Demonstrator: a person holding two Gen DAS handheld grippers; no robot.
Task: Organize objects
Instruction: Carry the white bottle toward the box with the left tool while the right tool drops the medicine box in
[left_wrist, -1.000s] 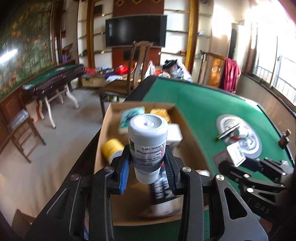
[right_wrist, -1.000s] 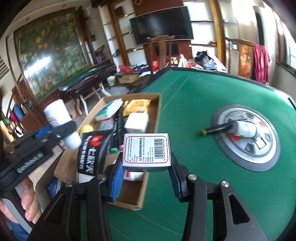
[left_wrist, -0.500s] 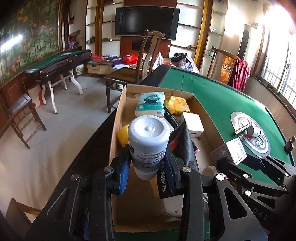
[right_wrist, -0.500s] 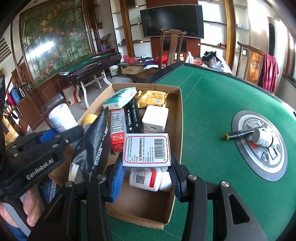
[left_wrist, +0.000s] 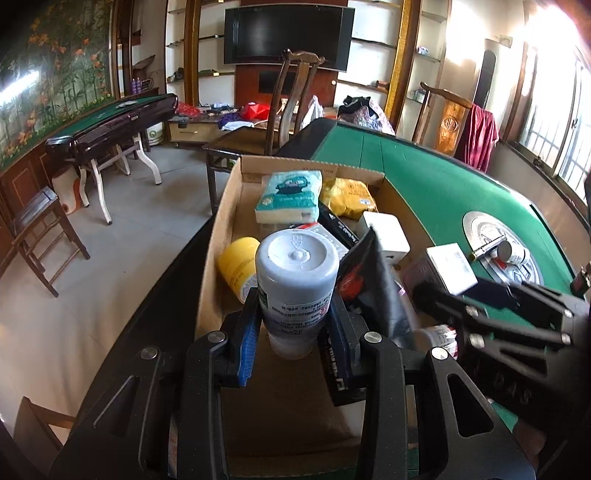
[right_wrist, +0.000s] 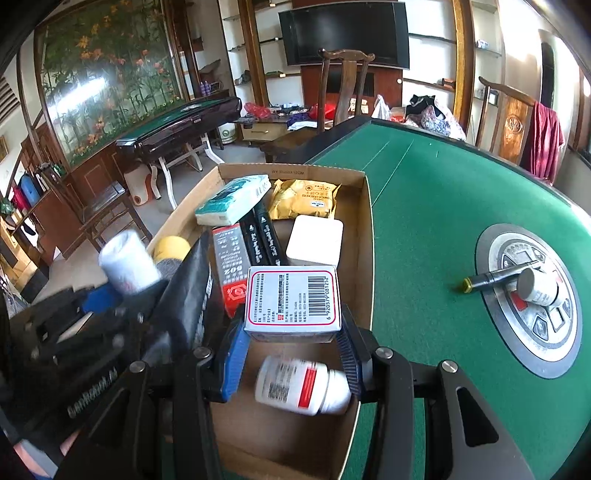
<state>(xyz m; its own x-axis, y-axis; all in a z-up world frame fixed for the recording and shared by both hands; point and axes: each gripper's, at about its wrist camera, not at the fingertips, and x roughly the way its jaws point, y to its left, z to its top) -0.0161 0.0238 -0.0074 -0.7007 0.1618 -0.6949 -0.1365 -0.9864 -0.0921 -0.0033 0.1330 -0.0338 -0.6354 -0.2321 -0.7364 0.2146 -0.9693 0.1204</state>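
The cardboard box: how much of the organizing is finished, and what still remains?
Done: the cardboard box already holds a tissue pack, a yellow packet, a white case and a lying bottle. In hand: the left gripper holds a white bottle and the right gripper a barcoded box, both over the box. Left: a pen and a small bottle on the green table.
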